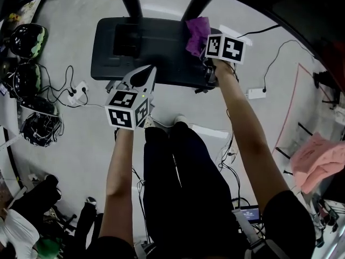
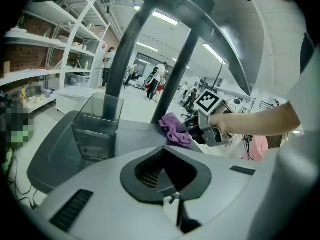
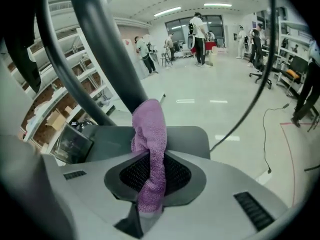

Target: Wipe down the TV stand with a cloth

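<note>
Right tongs (image 3: 150, 191) clenched on the purple terry microfibre cloth (image 3: 150, 134), which runs lengthwise out of the jaws and is bunched and crumpled. Cloth sits at the far right corner of the dark grey flat TV stand base (image 1: 161, 63), by the foot of the right black pole (image 1: 197, 1). Unwiped base stretches left from there along its long axis. Left tongs (image 1: 148, 72) pressed together and empty, over the near edge. Right hand is nearer, so it likely wipes leftward.

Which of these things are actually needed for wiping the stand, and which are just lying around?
Needed: purple cloth, clamped in the right gripper; TV stand base.
Lying around: black helmets, power strip, pink cloth.
</note>
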Demonstrator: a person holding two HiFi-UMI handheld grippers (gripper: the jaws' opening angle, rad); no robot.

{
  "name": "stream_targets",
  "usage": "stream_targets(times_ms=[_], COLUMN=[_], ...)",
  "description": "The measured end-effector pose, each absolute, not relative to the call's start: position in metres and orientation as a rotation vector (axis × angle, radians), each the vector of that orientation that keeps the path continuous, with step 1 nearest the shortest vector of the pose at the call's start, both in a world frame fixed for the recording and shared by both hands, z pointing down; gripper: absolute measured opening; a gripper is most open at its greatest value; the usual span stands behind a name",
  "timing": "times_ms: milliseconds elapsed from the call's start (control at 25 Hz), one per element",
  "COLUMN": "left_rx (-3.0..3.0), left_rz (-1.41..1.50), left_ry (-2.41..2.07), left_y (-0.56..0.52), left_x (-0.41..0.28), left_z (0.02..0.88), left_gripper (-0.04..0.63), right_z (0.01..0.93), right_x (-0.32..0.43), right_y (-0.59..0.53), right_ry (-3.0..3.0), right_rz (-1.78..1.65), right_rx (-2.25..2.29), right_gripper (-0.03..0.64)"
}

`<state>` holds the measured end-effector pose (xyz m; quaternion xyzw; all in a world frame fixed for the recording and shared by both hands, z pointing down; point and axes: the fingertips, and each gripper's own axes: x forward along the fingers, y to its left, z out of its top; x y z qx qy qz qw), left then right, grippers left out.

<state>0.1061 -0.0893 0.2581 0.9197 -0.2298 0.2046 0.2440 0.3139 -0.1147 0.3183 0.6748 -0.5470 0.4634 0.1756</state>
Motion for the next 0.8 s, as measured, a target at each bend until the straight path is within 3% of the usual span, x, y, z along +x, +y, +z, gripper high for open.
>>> stream_targets(times_ms=[480, 800], left_rx=[2.525, 2.529], left_rz=[0.576, 0.568], left_ry=[-0.562, -0.570], left_y=[-0.074, -0.090], left_x=[0.137, 0.124], left_z=[0.264, 0.259], left_gripper=[0.006, 0.006], right_z=[0.311, 0.262], right_x=[0.389, 0.302], right_y=[-0.061, -0.100], right_ry=[-1.407, -1.717], right_rz=[1.319, 1.338], right_rx=[2.064, 1.983], right_gripper=[0.084, 0.084])
